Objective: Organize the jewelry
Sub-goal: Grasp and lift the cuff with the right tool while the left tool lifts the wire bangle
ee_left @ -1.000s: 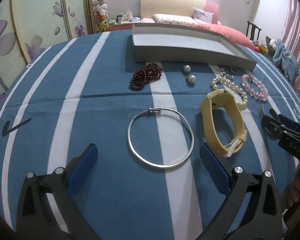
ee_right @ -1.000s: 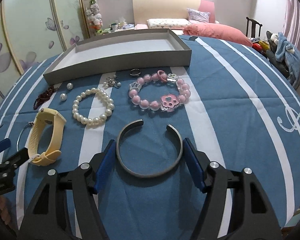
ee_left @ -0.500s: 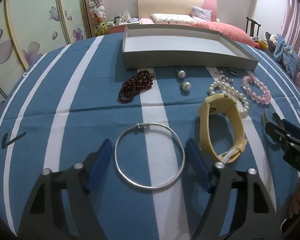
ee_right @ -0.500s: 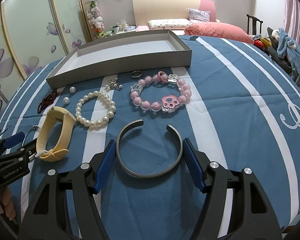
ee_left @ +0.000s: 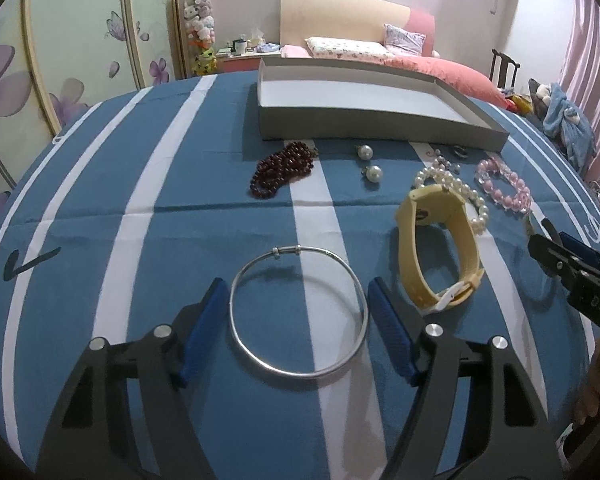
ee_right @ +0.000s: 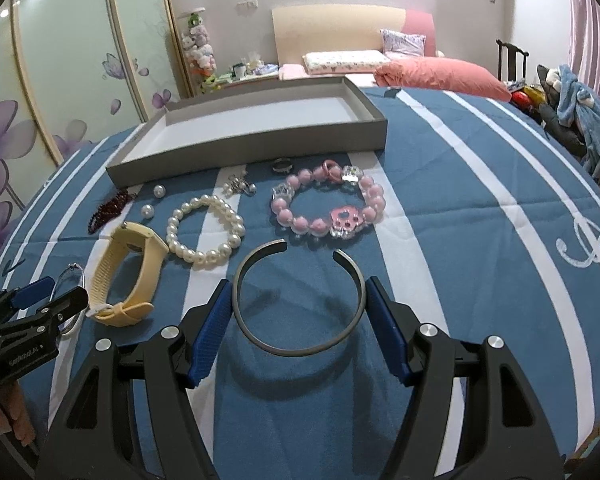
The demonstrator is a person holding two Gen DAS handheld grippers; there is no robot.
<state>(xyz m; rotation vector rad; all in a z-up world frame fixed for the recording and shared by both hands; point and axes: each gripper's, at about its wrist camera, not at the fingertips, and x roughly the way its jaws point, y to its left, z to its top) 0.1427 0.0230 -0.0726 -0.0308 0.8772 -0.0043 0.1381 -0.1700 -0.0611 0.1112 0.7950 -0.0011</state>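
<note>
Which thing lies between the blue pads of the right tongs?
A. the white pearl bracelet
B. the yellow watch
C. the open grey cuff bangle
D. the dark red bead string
C: the right tongs have the open grey cuff bangle lying on the striped cloth between their pads.

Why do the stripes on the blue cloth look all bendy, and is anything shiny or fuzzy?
Left wrist view: the fisheye lens bows the striped cloth; the silver bangle glints and casts a soft shadow. Right wrist view: same bowing, black corners, and the open cuff is sharp.
</note>
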